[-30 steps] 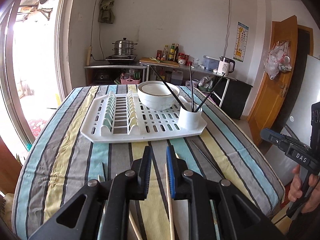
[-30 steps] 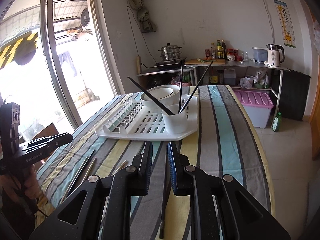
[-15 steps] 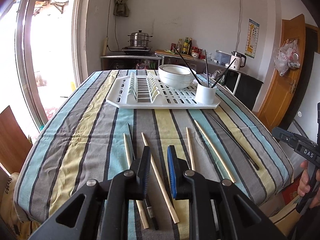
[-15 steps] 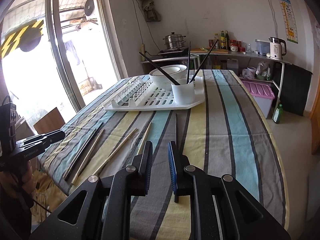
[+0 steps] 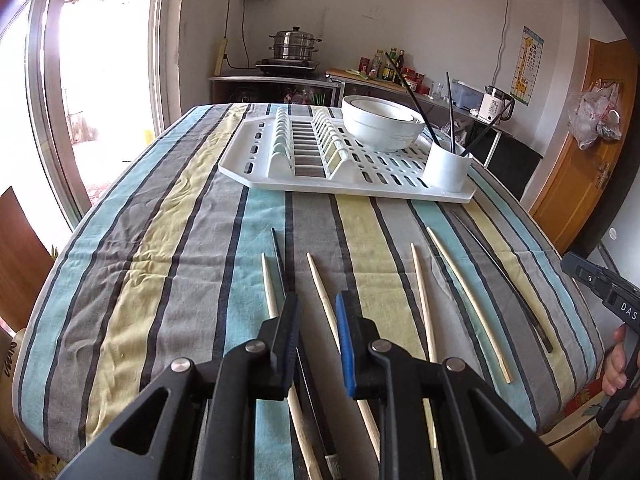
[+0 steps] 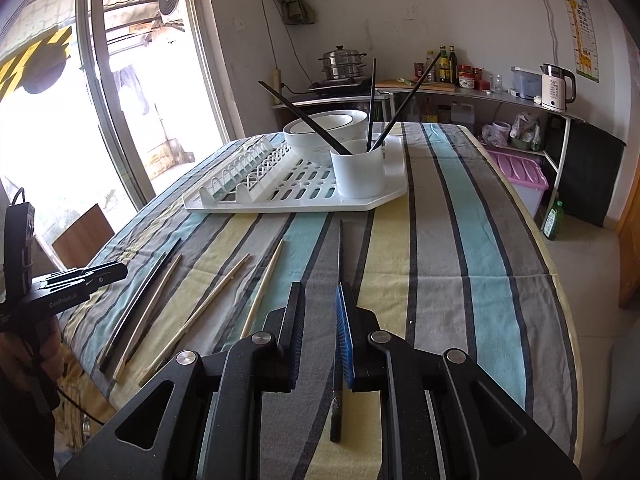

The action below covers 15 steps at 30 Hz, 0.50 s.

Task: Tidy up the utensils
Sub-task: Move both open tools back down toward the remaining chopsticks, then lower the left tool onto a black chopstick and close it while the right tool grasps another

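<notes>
Both tools, the left tool (image 5: 318,340) and right tool (image 6: 320,338), are being drawn back, apart and empty, toward the desk's near edge; loose chopsticks (image 5: 464,300) are being exposed for the white cup (image 6: 358,172).

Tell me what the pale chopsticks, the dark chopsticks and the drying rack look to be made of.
Pale chopsticks: likely bamboo or wood, matte, unpainted tan.
Dark chopsticks: probably plastic or lacquered wood, smooth black; can't tell which.
Drying rack: moulded white plastic, slightly glossy, with slotted holes.
</notes>
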{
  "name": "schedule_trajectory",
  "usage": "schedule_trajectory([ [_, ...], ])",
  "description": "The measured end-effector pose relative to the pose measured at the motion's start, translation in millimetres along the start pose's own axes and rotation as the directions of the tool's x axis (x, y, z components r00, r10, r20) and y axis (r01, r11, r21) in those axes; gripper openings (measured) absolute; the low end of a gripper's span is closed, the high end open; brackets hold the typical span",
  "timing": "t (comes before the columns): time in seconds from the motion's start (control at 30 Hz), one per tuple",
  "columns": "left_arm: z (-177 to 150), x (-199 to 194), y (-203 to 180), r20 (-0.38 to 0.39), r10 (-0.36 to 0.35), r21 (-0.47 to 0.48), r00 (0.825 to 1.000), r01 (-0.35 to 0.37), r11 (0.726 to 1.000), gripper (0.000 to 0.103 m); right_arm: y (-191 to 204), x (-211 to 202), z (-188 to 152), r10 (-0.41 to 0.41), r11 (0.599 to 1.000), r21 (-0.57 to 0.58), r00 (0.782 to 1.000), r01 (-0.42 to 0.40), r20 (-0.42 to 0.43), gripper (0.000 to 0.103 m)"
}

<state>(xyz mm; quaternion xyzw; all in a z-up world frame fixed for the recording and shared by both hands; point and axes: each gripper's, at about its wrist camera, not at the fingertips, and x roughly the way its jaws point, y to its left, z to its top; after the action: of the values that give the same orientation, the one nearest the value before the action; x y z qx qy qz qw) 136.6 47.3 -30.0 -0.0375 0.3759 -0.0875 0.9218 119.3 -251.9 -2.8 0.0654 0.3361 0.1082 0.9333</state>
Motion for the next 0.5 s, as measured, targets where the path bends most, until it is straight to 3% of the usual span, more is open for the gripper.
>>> schedule_trajectory([
  [0.2,10.6,33.9,5.5,-0.071,0.031,-0.007,0.997,-0.032,0.999,0.020,-0.1,26.1,13.5,-0.002,0.999,-0.032,0.999,0.001,-0.043,0.016],
  [0.5,19.5,48.9,10.2,-0.101,0.045,-0.013,0.994,-0.046,0.999,0.020,-4.0,73.2,27.8,0.004,0.998,-0.059,0.990,-0.012,-0.139,0.016],
])
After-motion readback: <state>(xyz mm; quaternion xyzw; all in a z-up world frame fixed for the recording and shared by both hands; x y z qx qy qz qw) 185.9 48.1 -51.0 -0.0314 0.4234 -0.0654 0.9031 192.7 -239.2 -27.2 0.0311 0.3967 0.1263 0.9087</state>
